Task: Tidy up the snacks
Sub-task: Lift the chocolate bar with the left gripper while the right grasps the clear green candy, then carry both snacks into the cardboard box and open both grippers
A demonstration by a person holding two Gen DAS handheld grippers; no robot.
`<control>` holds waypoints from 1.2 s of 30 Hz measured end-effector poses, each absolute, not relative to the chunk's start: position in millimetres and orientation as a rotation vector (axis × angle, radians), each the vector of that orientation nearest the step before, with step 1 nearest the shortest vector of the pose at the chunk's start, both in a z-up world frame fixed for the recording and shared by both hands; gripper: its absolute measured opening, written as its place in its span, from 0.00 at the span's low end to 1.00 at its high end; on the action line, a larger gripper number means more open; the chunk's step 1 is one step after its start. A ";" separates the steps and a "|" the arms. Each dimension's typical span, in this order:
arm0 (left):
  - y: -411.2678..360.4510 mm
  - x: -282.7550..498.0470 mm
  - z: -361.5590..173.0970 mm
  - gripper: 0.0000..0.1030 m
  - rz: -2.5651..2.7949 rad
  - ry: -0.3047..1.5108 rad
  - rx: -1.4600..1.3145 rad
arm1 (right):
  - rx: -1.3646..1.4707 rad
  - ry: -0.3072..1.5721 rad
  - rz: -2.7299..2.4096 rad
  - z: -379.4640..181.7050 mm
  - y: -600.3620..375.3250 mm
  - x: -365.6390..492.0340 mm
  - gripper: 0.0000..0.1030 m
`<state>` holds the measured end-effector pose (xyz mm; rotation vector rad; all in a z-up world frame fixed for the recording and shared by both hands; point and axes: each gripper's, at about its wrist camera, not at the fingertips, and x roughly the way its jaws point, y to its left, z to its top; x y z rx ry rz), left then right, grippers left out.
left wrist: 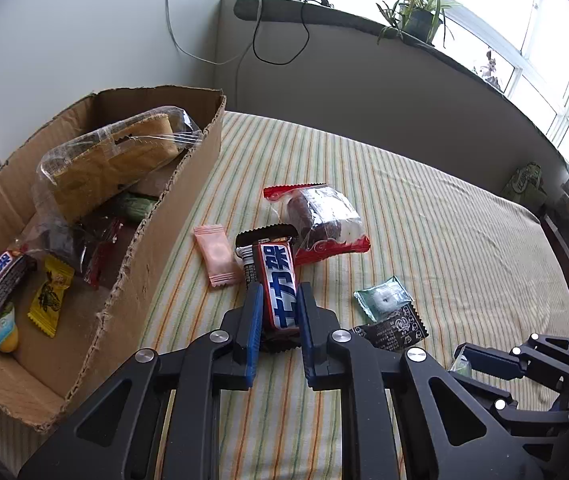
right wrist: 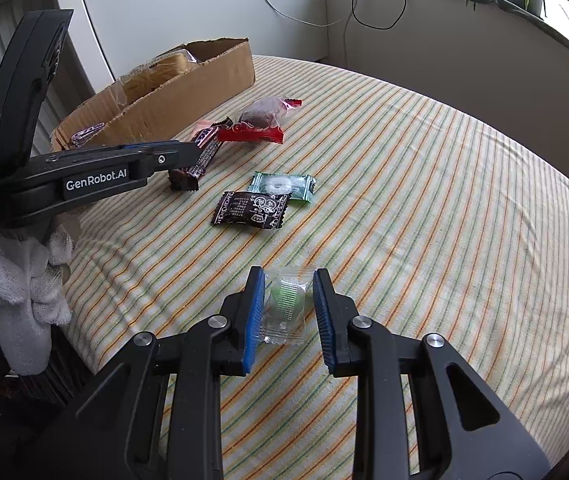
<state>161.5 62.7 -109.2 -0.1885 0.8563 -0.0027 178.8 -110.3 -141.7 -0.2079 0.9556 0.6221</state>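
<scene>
Left claw (left wrist: 278, 300) is clamped on a chocolate bar (left wrist: 280, 280) lying on the striped bed (left wrist: 444, 240), beside the cardboard box (left wrist: 156, 248). Right claw (right wrist: 288, 300) grips a clear-wrapped green candy (right wrist: 284, 304) above the bed.

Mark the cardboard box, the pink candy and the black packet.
cardboard box (left wrist: 172, 216), left wrist view, on its torn right wall
pink candy (left wrist: 216, 256), left wrist view, wrapper middle
black packet (right wrist: 250, 209), right wrist view, wrapper middle

Matt, rough-torn corrugated cardboard box (left wrist: 188, 184), beside it glossy plastic-film chocolate bar wrapper (left wrist: 280, 280), crinkly clear cellophane biscuit pack (left wrist: 112, 164) inside the box, soft woven striped cloth sheet (left wrist: 424, 240) beneath, matt black plastic left gripper (left wrist: 280, 300) with ribbed blue pads
</scene>
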 end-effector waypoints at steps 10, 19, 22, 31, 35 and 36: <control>66.8 137.8 -100.1 0.14 -0.033 0.845 -0.243 | -0.176 0.938 0.621 -131.3 -117.2 175.4 0.25; 50.6 142.4 -94.6 0.08 -0.045 0.870 -0.149 | -0.164 0.933 0.617 -126.8 -118.6 174.7 0.25; 46.2 145.4 -98.0 0.28 -0.029 0.876 -0.139 | -0.169 0.935 0.621 -126.9 -118.1 173.3 0.25; 42.9 152.4 -116.0 0.26 -0.032 0.920 -0.130 | -0.145 0.921 0.618 -118.8 -123.5 174.6 0.25; 48.1 142.8 -106.3 0.26 -0.041 0.892 -0.148 | -0.135 0.909 0.619 -110.1 -121.7 175.2 0.25; 49.7 140.8 -102.7 0.26 -0.043 0.883 -0.151 | -0.133 0.905 0.621 -107.0 -120.5 175.7 0.25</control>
